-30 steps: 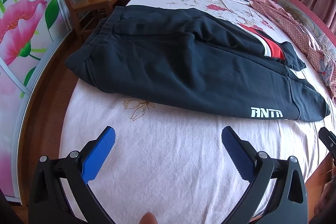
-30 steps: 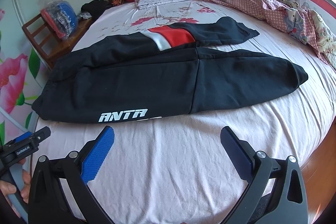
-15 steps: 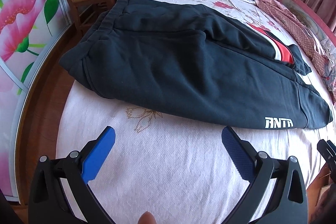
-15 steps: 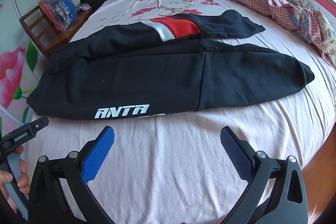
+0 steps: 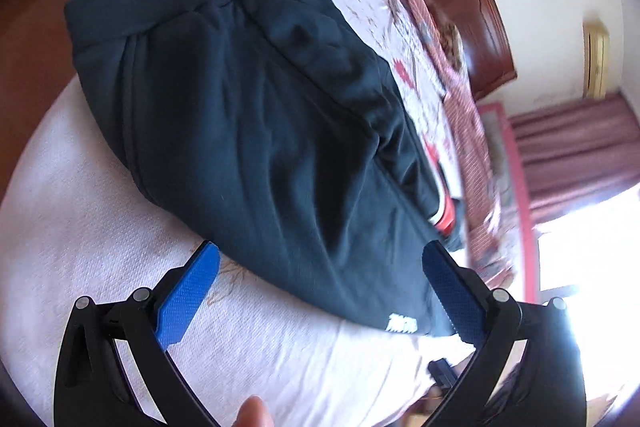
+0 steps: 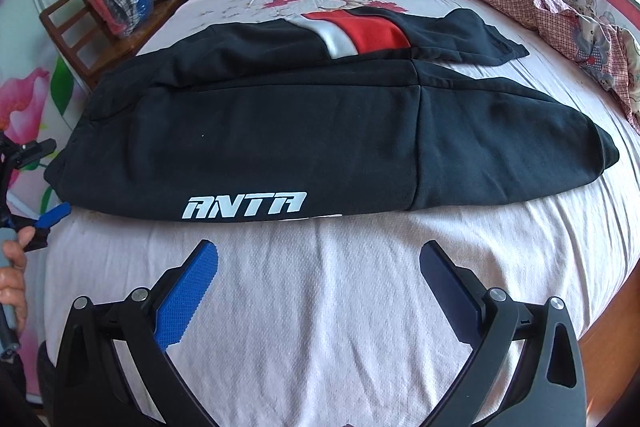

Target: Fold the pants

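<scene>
Both grippers, left (image 5: pixel 320 283) and right (image 6: pixel 318 281), gape wide, empty. Pants (image 6: pixel 320 131) lie crosswise on the bed (image 6: pixel 320 307), waistband left, beside a chair (image 6: pixel 100 39).

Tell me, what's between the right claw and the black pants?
Only bare pink bedsheet. In the right wrist view, the right claw hangs open just short of the pants, with nothing lying in that strip of sheet.

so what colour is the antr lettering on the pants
White, printed on the black pants near their front edge. The lettering shows best in the right wrist view.
</scene>
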### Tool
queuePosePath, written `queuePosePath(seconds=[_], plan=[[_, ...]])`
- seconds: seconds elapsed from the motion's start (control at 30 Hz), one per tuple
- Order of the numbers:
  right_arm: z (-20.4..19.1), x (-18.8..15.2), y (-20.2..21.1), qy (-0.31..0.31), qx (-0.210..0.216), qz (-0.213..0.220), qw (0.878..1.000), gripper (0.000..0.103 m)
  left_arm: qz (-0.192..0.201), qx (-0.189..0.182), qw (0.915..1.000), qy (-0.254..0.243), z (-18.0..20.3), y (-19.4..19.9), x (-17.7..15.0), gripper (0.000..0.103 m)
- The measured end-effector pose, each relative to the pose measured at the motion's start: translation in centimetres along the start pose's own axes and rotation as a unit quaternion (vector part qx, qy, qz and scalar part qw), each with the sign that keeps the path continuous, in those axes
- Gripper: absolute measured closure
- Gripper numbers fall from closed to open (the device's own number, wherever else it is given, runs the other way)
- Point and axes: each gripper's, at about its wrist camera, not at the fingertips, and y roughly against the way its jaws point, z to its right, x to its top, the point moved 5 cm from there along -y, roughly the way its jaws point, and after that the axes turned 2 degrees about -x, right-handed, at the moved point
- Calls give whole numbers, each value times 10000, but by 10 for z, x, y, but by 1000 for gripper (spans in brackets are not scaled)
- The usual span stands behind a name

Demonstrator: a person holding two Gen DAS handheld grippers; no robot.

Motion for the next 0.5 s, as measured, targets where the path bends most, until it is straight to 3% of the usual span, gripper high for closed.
queuePosePath(seconds=[0.1,0.27,0.37,0.5], plan=[[1,1,-4,-28,12,-45,10000,3,-61,-245,9991,346,-7,-6,3,2],[3,3,-4,-98,87,-25,9999,3,-240,-119,9982,540,-11,-7,-1,2],[2,4,-5,-161,155,-48,9997,3,-135,9,9970,758,-26,-5,6,2],[0,3,-6,-64,132,-66,9999,3,94,-132,9955,930,-32,-13,16,2]])
